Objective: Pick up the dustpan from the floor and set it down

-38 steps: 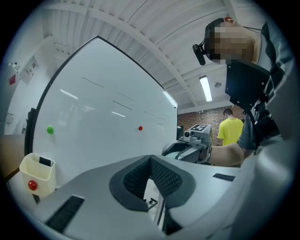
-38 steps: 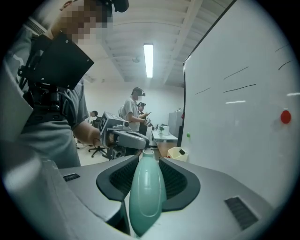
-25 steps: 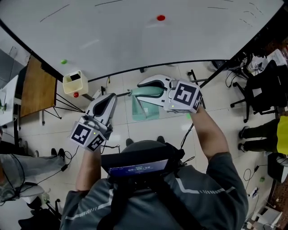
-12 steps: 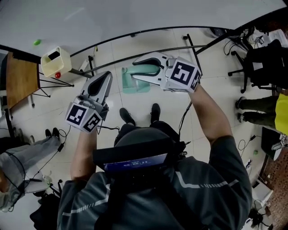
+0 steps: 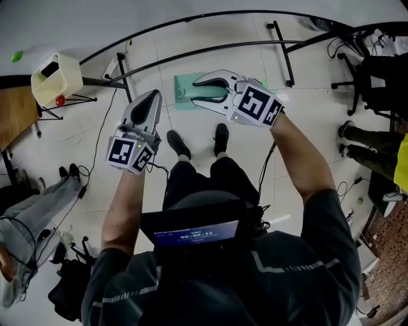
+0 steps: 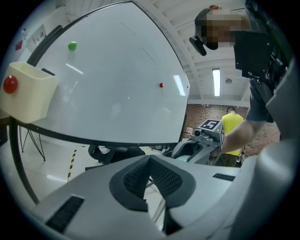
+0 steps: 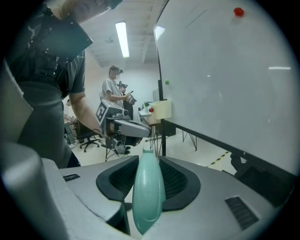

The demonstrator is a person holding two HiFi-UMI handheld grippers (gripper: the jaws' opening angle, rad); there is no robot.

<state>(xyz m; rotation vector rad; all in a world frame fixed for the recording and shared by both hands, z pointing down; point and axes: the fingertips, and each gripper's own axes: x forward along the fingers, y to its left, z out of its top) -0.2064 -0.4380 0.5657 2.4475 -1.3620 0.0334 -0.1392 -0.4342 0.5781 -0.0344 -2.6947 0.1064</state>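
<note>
1. Teal dustpan (image 5: 184, 95) at the far side of the scene, beyond the two shoes (image 5: 178, 144), over the tiled floor (image 5: 319, 108); pan end to the left, handle running right.
2. Held by that handle (image 7: 147, 192) in the right gripper (image 5: 199, 91), which reaches in from the right.
3. Jaws there closed only partway, stopped by the handle: ribbed pads (image 7: 176, 180) pressed against it on both sides, handle centred in the gap, its rounded end sticking out nearer than the pads.
4. Pan itself out past those fingers, to their left in the head view; not possible to tell whether touching the floor or held just off it.
5. Left gripper (image 5: 148, 102) near the dustpan's left edge but apart from it, pointing toward the far side.
6. Closed fully there, fingertips (image 6: 161, 171) meeting at the front, nothing between them.
7. White board (image 5: 76, 19) on black legs farther off, with a cream box (image 5: 56, 77) at its left end.
</note>
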